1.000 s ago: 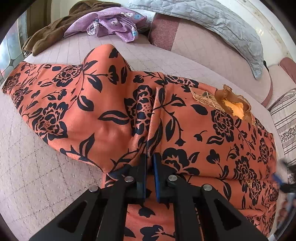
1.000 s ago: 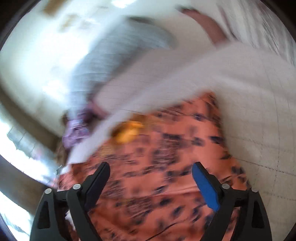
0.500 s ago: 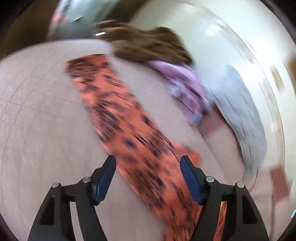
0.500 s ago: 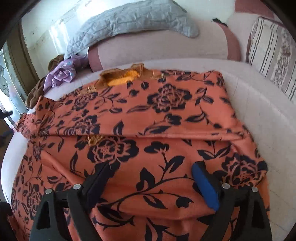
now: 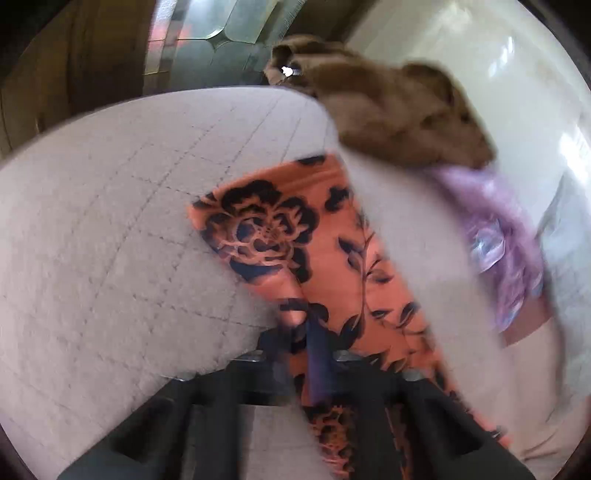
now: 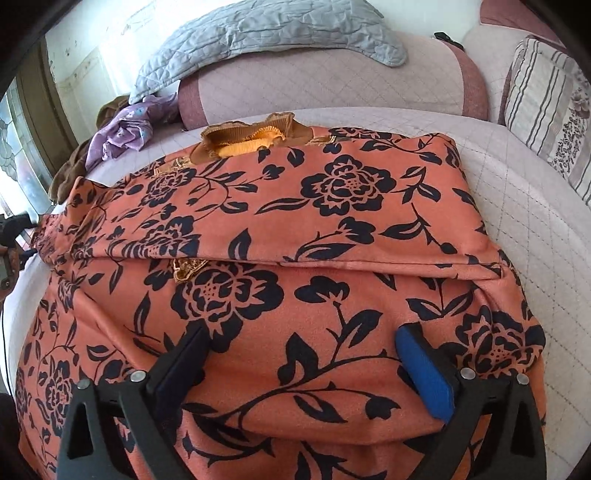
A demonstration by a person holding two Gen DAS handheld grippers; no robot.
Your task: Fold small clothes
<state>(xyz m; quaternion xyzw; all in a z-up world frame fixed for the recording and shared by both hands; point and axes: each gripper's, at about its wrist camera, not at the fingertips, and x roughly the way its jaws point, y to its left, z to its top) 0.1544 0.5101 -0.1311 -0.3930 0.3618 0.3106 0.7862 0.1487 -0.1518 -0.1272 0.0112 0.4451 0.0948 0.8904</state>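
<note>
An orange garment with black flowers (image 6: 295,236) lies spread on the quilted bed, its upper part folded over, the orange collar (image 6: 247,138) at the far edge. My right gripper (image 6: 299,365) is open and rests low over the garment's near part, one finger on each side of a fabric hump. In the blurred left wrist view my left gripper (image 5: 308,332) is shut on the garment's sleeve (image 5: 291,243), which stretches away from the fingers across the bed.
A brown cloth (image 5: 399,110) and a purple garment (image 5: 506,243) lie beyond the sleeve; both show at the far left of the right wrist view (image 6: 122,129). A grey quilt (image 6: 266,33) drapes the headboard. A striped pillow (image 6: 546,103) stands at right.
My left gripper was open over the sleeve half a second ago and is now shut on it. My right gripper has settled, open, over the garment.
</note>
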